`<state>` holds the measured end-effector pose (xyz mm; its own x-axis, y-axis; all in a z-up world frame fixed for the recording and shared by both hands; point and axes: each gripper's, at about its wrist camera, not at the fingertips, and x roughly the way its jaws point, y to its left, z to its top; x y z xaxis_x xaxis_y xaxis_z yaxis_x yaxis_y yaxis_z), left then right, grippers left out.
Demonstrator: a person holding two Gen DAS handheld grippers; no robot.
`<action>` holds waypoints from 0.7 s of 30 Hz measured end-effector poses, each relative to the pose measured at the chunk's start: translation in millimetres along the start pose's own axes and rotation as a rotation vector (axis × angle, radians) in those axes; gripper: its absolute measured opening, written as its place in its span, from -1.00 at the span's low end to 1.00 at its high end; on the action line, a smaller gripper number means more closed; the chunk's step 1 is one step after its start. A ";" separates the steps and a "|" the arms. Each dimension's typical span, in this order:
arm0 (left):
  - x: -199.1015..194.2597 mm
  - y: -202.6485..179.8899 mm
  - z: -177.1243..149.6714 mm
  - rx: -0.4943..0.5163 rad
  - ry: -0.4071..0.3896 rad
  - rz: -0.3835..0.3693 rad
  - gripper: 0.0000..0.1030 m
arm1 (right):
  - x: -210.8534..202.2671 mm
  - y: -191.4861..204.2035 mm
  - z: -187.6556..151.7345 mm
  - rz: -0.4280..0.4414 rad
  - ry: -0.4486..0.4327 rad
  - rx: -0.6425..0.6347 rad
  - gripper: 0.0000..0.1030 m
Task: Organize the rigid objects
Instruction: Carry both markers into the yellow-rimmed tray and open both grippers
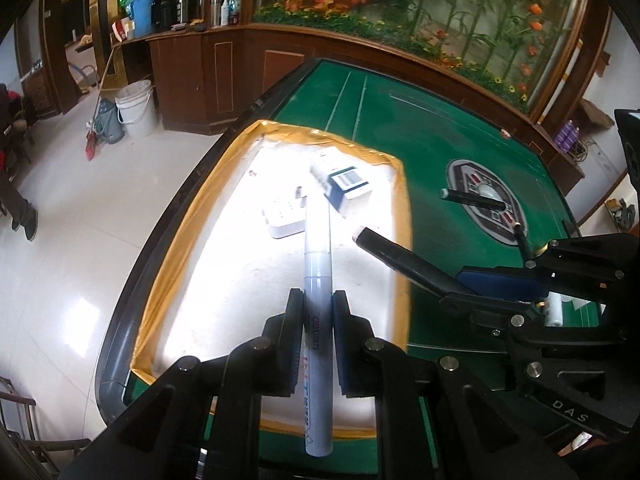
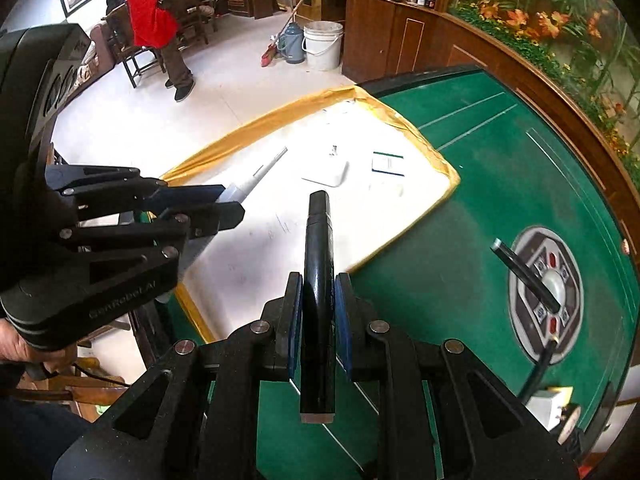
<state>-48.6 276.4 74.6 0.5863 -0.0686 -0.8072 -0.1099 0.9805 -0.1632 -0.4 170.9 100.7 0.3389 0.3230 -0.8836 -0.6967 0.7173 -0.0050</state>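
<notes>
My left gripper (image 1: 317,308) is shut on a white paint marker (image 1: 317,276) and holds it above the white mat with the gold border (image 1: 224,280). It also shows in the right wrist view (image 2: 230,210) with the marker (image 2: 256,176). My right gripper (image 2: 316,292) is shut on a flat black bar-shaped object (image 2: 318,264), held over the mat's near edge; it shows in the left wrist view (image 1: 396,254). On the mat lie a white power adapter (image 1: 280,220) and a small blue-and-white box (image 1: 346,186).
The green felt table (image 1: 460,144) has a control panel (image 2: 546,292) at its centre with a black stick (image 2: 524,276) lying on it. A white cylinder (image 1: 554,310) lies on the felt. Wooden cabinets, a planter with flowers, a bucket (image 2: 322,46) and a seated person (image 2: 154,16) are beyond.
</notes>
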 end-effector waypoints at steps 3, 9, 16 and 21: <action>6.9 10.0 2.6 -0.013 0.012 -0.002 -0.75 | 9.5 5.7 9.4 0.011 0.011 -0.002 -0.69; 20.4 28.1 6.5 -0.024 0.036 0.003 -0.75 | 35.8 15.5 27.3 0.046 0.048 0.014 -0.69; 36.3 44.5 7.2 -0.035 0.068 0.000 -0.75 | 69.7 17.2 39.5 0.092 0.106 0.067 -0.68; 45.0 57.0 4.7 -0.050 0.090 0.001 -0.75 | 88.0 15.1 43.7 0.135 0.147 0.120 -0.68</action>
<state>-24.7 330.1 31.6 0.5116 -0.0859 -0.8549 -0.1521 0.9702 -0.1885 46.5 237.1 43.3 0.1459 0.3344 -0.9311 -0.6464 0.7447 0.1662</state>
